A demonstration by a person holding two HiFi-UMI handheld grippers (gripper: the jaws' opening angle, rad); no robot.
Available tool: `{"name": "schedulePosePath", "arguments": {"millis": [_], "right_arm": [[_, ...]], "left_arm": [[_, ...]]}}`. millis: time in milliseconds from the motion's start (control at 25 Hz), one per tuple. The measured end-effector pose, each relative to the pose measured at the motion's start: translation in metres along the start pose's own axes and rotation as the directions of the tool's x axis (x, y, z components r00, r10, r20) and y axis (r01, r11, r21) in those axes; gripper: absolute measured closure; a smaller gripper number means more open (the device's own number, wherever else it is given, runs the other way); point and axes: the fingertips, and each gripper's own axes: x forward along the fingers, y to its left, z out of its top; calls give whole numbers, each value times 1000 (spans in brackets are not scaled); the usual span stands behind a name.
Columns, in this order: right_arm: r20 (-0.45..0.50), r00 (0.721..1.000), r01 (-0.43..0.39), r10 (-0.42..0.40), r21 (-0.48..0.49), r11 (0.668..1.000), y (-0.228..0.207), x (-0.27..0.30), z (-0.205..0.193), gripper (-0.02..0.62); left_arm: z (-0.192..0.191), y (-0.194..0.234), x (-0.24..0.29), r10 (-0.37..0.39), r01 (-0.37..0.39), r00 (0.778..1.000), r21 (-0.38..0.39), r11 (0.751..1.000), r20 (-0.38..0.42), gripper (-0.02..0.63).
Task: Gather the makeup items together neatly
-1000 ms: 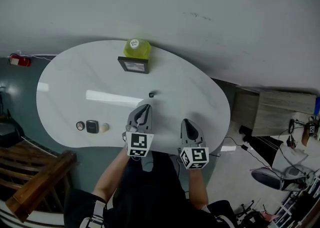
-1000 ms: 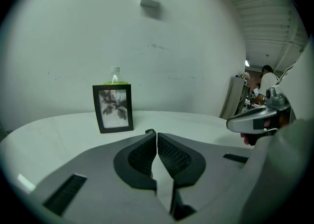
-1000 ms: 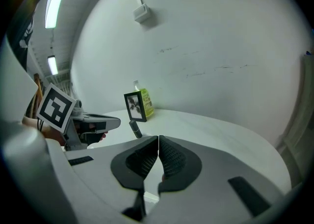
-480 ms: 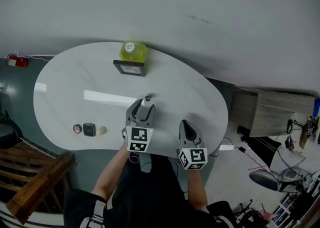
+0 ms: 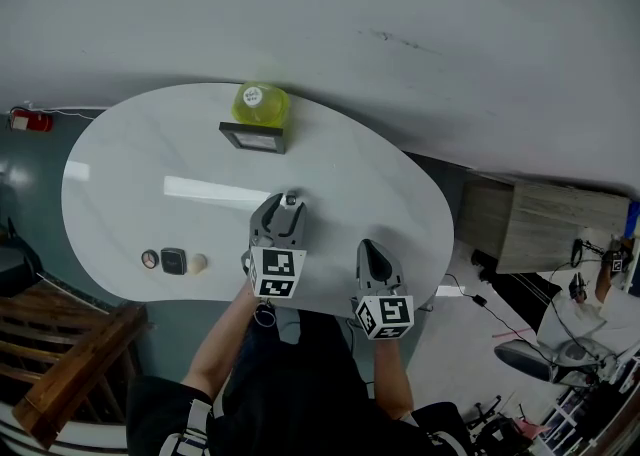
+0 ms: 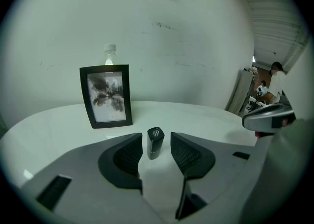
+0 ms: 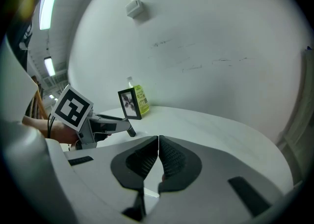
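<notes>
Standing upright: lipstick (image 6: 155, 143) between just-parted left gripper (image 6: 156, 138) fingers, untouched; right gripper (image 7: 158, 142) fingers pressed together.

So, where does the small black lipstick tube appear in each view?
Head view: small black lipstick tube near picture centre, at the tip of the left gripper.
Left gripper view: the tube stands lower centre, between fingers that have just opened.
Right gripper view: not clearly distinguishable.
Shared landmark: the black picture frame.

lipstick (image 6: 154, 142) on table (image 5: 130, 194), before frame (image 5: 254, 137) | bottle (image 5: 260, 104) behind frame | small items (image 5: 173, 261) near table's left edge
</notes>
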Motion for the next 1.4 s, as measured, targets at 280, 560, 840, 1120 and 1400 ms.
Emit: {"name": "schedulePosePath", "arguments": {"millis": [280, 560, 840, 1120, 1400], "right_arm": [[-6, 1000, 4, -4, 6, 1000, -3, 1, -2, 566], [-2, 1000, 3, -3, 5, 1000, -3, -1, -2, 566], [9, 1000, -5, 5, -7, 1000, 3, -5, -1, 566], [32, 999, -29, 30, -32, 999, 26, -15, 6, 566], [43, 996, -75, 78, -67, 995, 60, -21, 6, 566]], "left_arm": [[3, 5, 1, 39, -39, 999, 12, 999, 8, 500], [1, 4, 0, 44, -44, 999, 8, 999, 9, 503], [6, 4, -14, 55, -56, 998, 11, 998, 37, 503], [4, 11, -51, 81, -82, 995, 15, 997, 57, 503], [-6, 31, -95, 137, -137, 988, -13, 991, 71, 503]]}}
